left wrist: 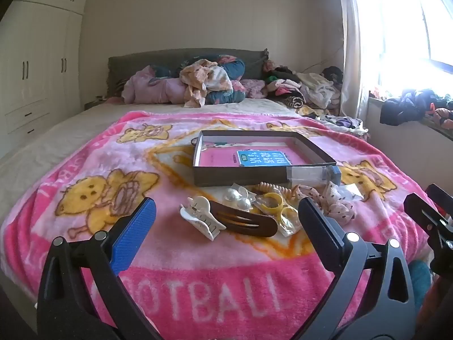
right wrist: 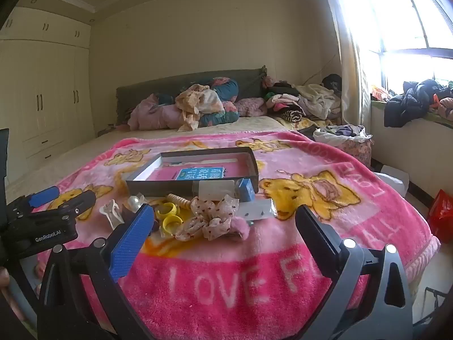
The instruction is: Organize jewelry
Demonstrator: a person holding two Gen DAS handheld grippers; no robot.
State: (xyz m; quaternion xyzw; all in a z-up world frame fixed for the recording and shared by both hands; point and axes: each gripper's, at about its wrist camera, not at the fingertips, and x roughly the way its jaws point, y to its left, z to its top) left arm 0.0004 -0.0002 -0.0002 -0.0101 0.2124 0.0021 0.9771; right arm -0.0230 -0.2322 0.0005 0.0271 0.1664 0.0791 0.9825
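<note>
Ahead of my left gripper [left wrist: 226,223], whose fingers stand wide apart with nothing between them, the jewelry lies in a loose heap on the pink fleece blanket with yellow bear prints [left wrist: 93,158]. Going left to right from that gripper's blue-padded finger [left wrist: 133,235]: a cream plastic claw clip [left wrist: 199,216], a dark brown oval snap barrette [left wrist: 249,221] touching it, a pair of round pearl pieces [left wrist: 239,199], then yellow plastic rings [left wrist: 276,202] in clear wrapping just before the right finger. Behind the heap sits the shallow grey cardboard box with a pink and blue printed floor [left wrist: 240,174], open side up and just beyond the pile. I judge it is the place these pieces are meant to go, which is why they are gathered at its front wall.

My right gripper [right wrist: 223,226] is likewise spread and empty, hovering over the blanket. Between its fingers, a little ahead, lies a cream dotted fabric bow [right wrist: 209,215]; a coiled peach hair tie [right wrist: 178,200] is to the left of the bow, and a clear packet with small studs [right wrist: 254,208] to its right.

Nothing has gone into the box, as far as I can see. Its near wall hides part of the floor, the blue finger covers part of the heap in the right view, and the clear wrapping makes the small pieces hard to count.
</note>
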